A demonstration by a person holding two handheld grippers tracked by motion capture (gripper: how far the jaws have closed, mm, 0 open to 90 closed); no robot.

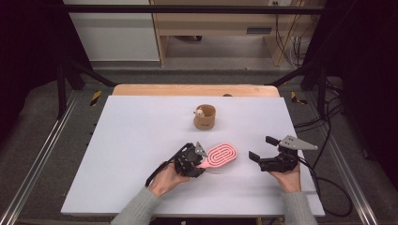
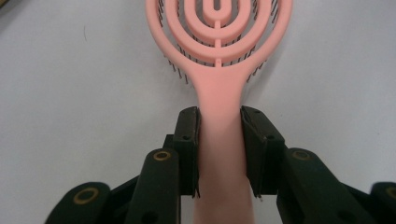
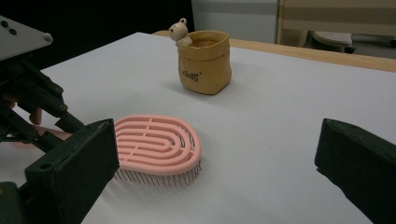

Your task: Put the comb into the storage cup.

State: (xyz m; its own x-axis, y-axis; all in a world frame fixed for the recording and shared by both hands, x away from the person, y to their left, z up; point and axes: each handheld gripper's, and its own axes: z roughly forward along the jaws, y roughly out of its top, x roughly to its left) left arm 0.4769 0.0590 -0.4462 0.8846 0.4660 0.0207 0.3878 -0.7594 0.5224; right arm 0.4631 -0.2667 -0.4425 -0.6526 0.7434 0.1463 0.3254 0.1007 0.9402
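The left tool [image 1: 199,161] is clamped on the handle of the pink hairbrush [image 1: 222,155], which lies bristles-down on the white worktop [image 1: 141,140], nearer the person than the tan pouch [image 1: 205,117]. The right tool [image 1: 262,151] rests beside the brush head, jaws apart and empty.

- A lab or test room set up for recording, not a home.
- The white table [image 1: 141,140] stands inside a dark metal frame [image 1: 65,79] with rails on the floor.
- Loose cables [image 1: 286,42] hang behind a bare wooden bench [image 1: 211,23].
- Yellow-black hazard tape [image 1: 95,97] marks the grey floor.
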